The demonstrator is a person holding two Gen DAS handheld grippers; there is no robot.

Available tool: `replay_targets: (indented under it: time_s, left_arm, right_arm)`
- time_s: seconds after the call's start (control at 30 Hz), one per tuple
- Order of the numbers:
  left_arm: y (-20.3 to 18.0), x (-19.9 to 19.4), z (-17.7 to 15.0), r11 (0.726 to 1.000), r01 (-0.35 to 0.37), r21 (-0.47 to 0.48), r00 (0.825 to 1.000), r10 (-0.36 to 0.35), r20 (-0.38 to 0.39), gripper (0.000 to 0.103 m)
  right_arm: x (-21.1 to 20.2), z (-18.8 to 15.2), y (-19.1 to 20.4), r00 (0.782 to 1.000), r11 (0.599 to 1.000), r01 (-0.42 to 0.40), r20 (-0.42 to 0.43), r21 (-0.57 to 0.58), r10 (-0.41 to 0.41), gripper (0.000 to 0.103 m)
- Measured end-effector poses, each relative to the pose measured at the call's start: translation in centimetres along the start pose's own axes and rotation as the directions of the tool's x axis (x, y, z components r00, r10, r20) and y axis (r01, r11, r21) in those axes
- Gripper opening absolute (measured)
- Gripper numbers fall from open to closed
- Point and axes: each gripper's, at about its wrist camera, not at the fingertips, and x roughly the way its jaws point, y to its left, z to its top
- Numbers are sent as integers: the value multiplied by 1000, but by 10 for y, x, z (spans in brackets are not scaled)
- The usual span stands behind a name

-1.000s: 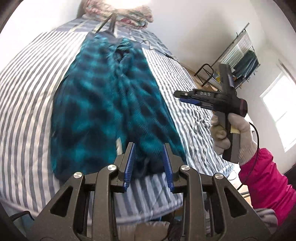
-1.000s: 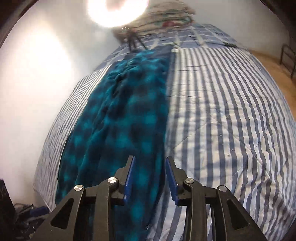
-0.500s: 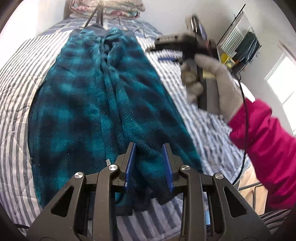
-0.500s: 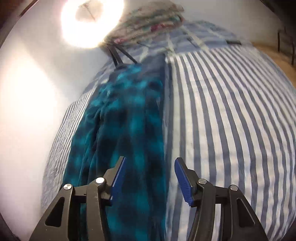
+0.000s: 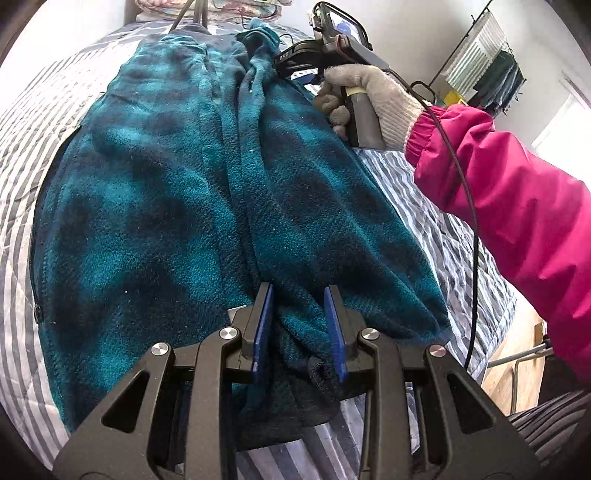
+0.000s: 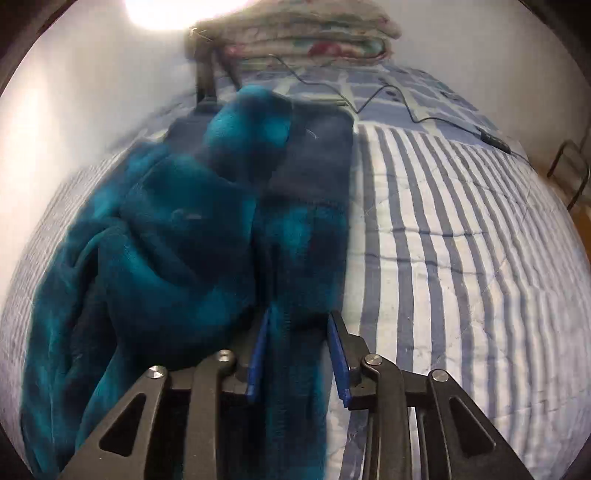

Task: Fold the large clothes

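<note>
A teal plaid fleece garment [image 5: 155, 206] lies lengthwise on the striped bedcover [image 6: 461, 258]. My left gripper [image 5: 298, 325] sits low over its near end. The jaws stand apart with a fold of fleece between the blue pads, and I see no squeeze on it. My right gripper [image 6: 298, 350] is at the far end, astride the garment's right edge [image 6: 306, 236]. Its jaws are closing with that strip of fleece between them. In the left wrist view a gloved hand [image 5: 369, 92] in a pink sleeve holds that gripper against the fabric.
Folded quilts [image 6: 295, 33] are stacked at the head of the bed, with dark tripod legs [image 6: 207, 74] in front. A black cable [image 6: 388, 99] trails over the cover. A clothes rack [image 5: 480, 55] and wooden floor [image 5: 517, 354] lie past the bed's right side.
My left gripper sank toward the garment's near end. The right gripper swung across to the far end and came down over the garment's edge, its jaws widening and then narrowing.
</note>
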Motion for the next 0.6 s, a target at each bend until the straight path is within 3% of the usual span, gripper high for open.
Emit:
replay_targets:
  time_s: [0.13, 0.23, 0.43, 0.5, 0.6]
  left_arm:
    - [4, -4, -1, 1000, 22, -20, 1000, -22, 9, 29]
    - [8, -5, -3, 1000, 20, -14, 1000, -20, 12, 29]
    - [9, -4, -5, 1000, 15, -3, 1000, -15, 14, 29]
    - [8, -4, -6, 1000, 12, 4, 1000, -12, 16, 29]
    - [5, -4, -8, 1000, 7, 16, 1000, -7, 19, 29]
  right_arm:
    - [-29, 6, 7, 998, 1000, 10, 61, -28, -8, 32]
    - [-51, 12, 18, 990, 998, -49, 130, -45, 54, 32]
    - [-22, 16, 63, 996, 988, -71, 35, -134, 77, 32]
    - [2, 12, 70, 999, 986, -36, -9, -161, 36, 32]
    - [6, 11, 73, 1000, 985, 4, 2, -174, -4, 30]
